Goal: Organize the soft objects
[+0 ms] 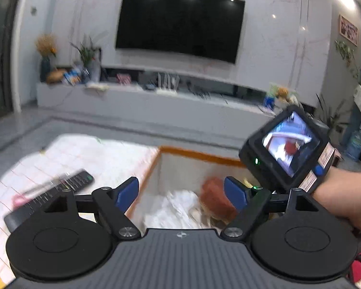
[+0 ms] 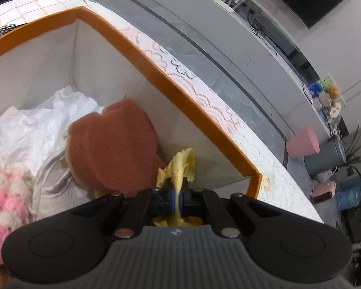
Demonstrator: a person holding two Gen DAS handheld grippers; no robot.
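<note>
An orange-rimmed white box (image 2: 161,72) stands on the table and holds a white cloth (image 2: 41,125), a reddish-brown sponge (image 2: 113,147) and a pink-and-white fluffy item (image 2: 4,187). My right gripper (image 2: 178,192) is shut on a yellow cloth (image 2: 180,163) with zigzag edges, just above the box's near right corner beside the sponge. In the left wrist view my left gripper (image 1: 181,192) is open with nothing between its blue pads (image 1: 126,192), hovering over the box (image 1: 199,155); the white cloth (image 1: 175,209) and sponge (image 1: 214,197) lie below it.
A black remote control (image 1: 50,192) lies on the patterned tablecloth (image 1: 91,154) left of the box. The right gripper's camera unit (image 1: 288,147) and a person's hand (image 1: 344,197) are at right. A TV (image 1: 180,21) and low cabinet (image 1: 144,101) are behind. A pink stool (image 2: 302,142) stands on the floor.
</note>
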